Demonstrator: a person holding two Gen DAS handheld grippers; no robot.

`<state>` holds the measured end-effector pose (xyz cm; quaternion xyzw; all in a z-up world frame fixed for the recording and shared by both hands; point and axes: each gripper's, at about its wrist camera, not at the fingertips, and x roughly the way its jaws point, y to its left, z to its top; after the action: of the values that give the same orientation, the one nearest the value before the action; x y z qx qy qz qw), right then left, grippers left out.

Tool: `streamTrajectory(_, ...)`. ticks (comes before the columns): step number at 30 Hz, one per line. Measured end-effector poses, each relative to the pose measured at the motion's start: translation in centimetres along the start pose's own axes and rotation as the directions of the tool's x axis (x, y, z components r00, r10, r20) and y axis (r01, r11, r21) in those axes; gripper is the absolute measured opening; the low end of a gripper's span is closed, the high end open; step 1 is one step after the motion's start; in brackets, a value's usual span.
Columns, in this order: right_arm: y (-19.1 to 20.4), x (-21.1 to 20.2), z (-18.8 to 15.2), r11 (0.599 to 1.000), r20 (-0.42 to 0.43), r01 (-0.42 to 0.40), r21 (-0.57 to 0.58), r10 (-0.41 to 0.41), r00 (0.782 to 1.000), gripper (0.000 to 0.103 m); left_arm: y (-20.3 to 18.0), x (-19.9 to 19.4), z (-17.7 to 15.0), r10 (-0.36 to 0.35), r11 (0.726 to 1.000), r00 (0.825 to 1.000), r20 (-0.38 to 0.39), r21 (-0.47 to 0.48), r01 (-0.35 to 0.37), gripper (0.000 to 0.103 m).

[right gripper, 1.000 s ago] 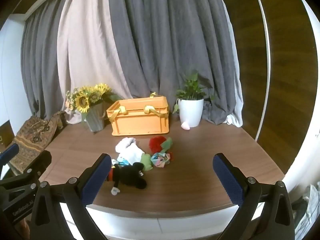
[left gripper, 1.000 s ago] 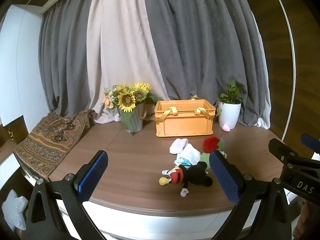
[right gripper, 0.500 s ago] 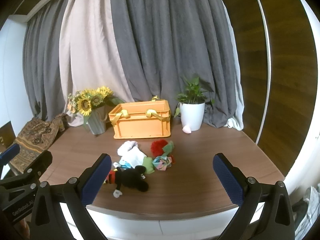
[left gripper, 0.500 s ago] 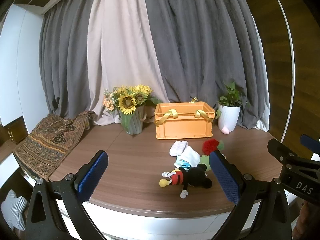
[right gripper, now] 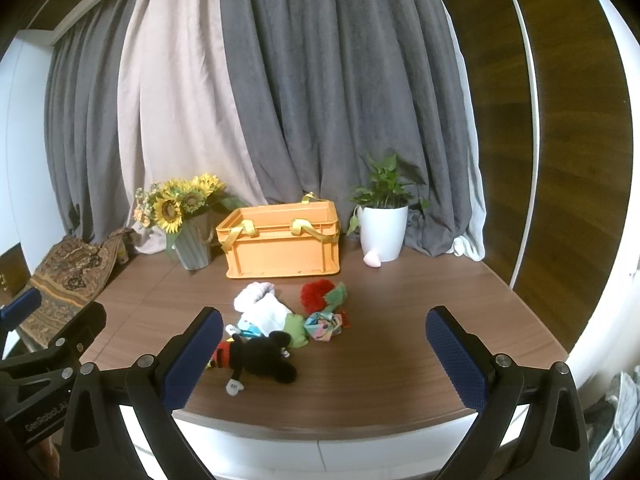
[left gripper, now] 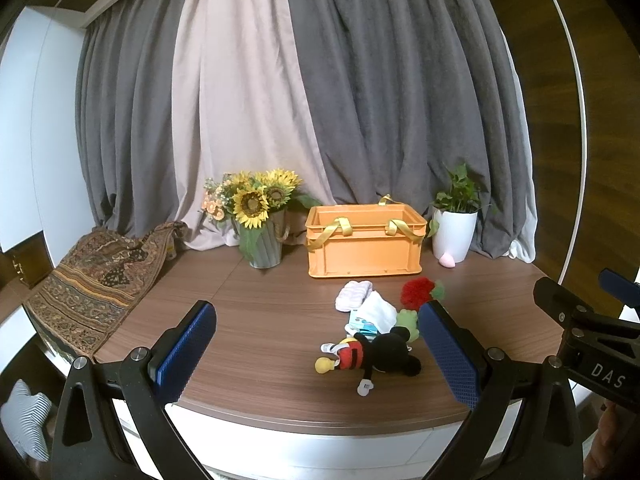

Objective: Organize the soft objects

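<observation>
Vs 1 s ago: both cameras sit a bit higher and further back, toys lie lower in view; nothing on the table has shifted.

Left gripper (left gripper: 316, 354) and right gripper (right gripper: 324, 358): jaws spread wide, nothing held, both hovering off the table's (left gripper: 256, 320) near edge.

Orange crate (left gripper: 363, 240) with yellow straps at the back, sunflower vase (left gripper: 260, 224) to its left, potted plant (left gripper: 456, 220) to its right, patterned cloth (left gripper: 96, 280) draped over the far-left edge.

Soft pile lies in front of the crate: Mickey plush (right gripper: 256, 356) nearest, white socks (right gripper: 262, 304), red plush (right gripper: 316, 294), green plush (right gripper: 296, 330). Mickey sits near the right gripper's left finger, not touching; nothing blocks the way.
</observation>
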<state>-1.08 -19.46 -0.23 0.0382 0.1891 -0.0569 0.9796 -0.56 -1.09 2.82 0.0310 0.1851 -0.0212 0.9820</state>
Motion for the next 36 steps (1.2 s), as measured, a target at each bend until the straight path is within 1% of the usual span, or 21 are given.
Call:
streamTrajectory(6, 0.0, 0.0, -0.1, 1.000, 0.002, 0.000, -0.001, 0.000, 1.000, 0.103, 0.1, -0.2, -0.7, 0.001, 1.000, 1.000, 0.005, -0.002, -0.001, 0.103)
streamTrajectory(36, 0.0, 0.0, -0.2, 1.000, 0.004, 0.000, 0.001, 0.000, 1.000, 0.103, -0.5, -0.1, -1.5, -0.002, 1.000, 1.000, 0.006, 0.000, 0.002, 0.103)
